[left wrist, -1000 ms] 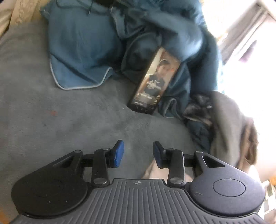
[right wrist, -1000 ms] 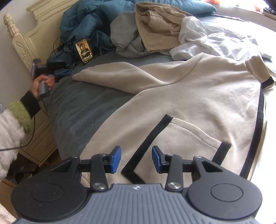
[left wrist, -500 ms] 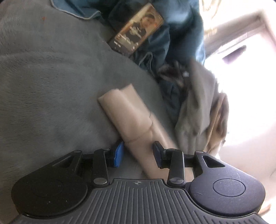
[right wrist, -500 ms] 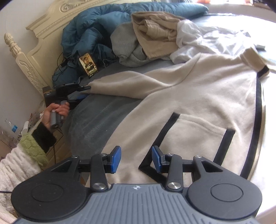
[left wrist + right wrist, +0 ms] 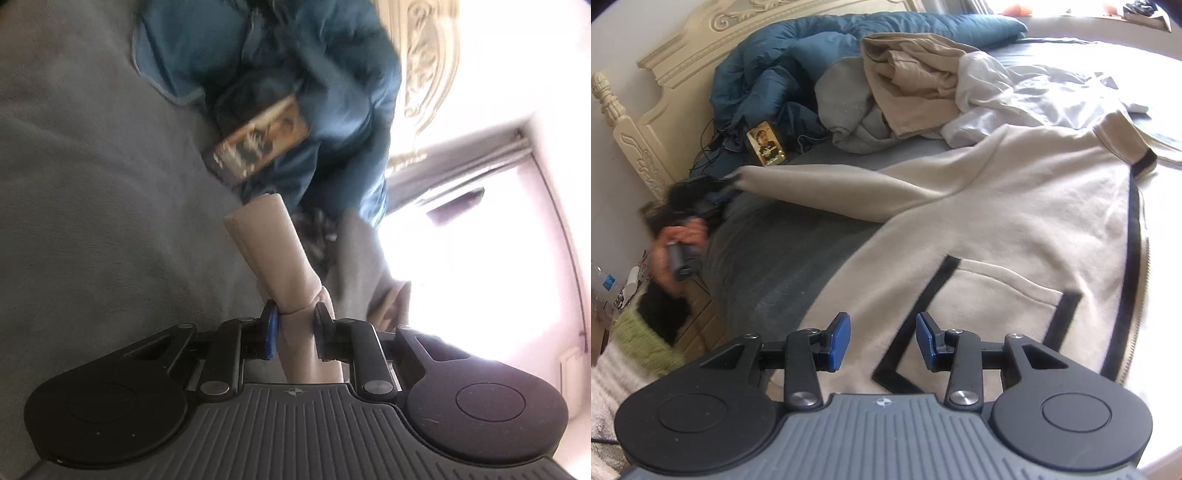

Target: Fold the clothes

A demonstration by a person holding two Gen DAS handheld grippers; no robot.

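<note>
1. In the left wrist view, low centre, the left claw [image 5: 294,320] is closing, with the cream sleeve [image 5: 271,243] already between its jaws; the pads look to be pinching the cloth just behind the cuff, which sticks up past them toward the frame's middle.
2. In the right wrist view, low centre, the right claw [image 5: 882,338] stands partly open and holds nothing. It hovers over the lower front of the cream jacket [image 5: 1015,229], near the black-trimmed pocket [image 5: 990,291].
3. The jacket lies spread across the grey bed [image 5: 768,273], filling the middle and right of that view. Its sleeve stretches toward the left edge, where a hand [image 5: 677,245] grips the other tool's handle.
4. Farther back, upper centre, a heap of unfolded clothes [image 5: 905,88] rests against a blue duvet [image 5: 798,59], with a phone [image 5: 766,146] propped beside it and the carved headboard [image 5: 665,74] behind.
5. The step in hand appears to be taking the sleeve to fold it in. Next, I judge, the cuff needs carrying across the jacket's chest and laying flat, while the right claw steadies the body so it does not drag.
</note>
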